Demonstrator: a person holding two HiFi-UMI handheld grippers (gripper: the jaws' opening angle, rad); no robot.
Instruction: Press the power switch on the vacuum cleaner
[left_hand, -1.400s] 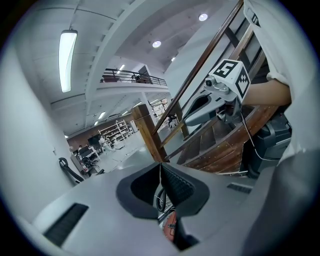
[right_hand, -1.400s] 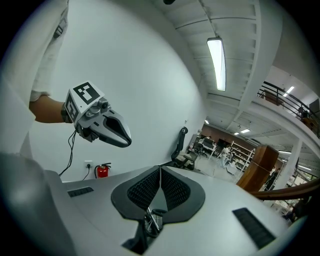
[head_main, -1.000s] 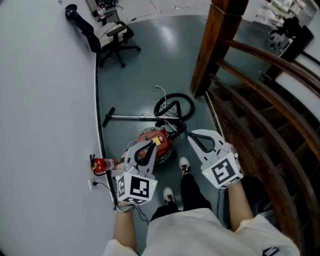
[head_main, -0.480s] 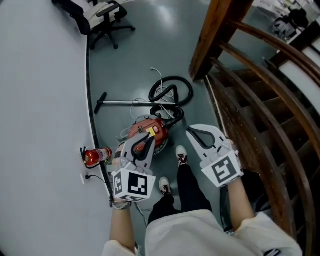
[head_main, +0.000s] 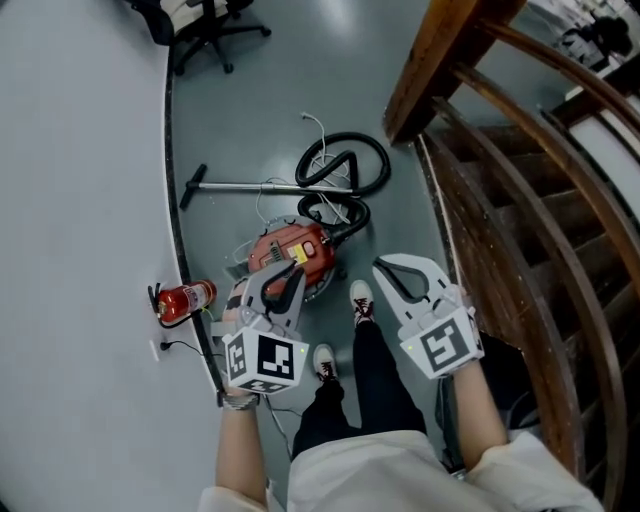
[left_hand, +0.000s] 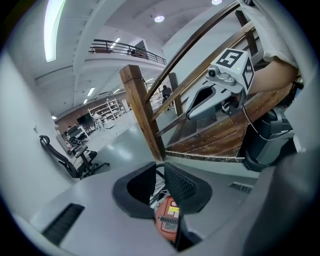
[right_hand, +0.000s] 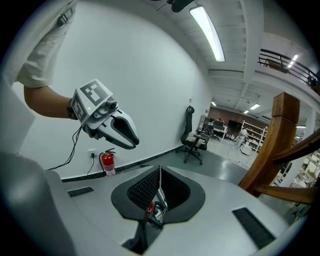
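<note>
The vacuum (head_main: 292, 255) lies on the floor. The left gripper (head_main: 288, 276) hangs over its near end, jaws a little apart, holding nothing. The right gripper (head_main: 388, 270), shut and empty, is farther off, right of the vacuum.

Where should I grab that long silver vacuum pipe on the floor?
Probably the bare stretch of the pipe near its brush end, coming straight down from above and pinching across it. It lies flat on the floor, thin and straight, and farther along the looped black hose crowds it.
</note>
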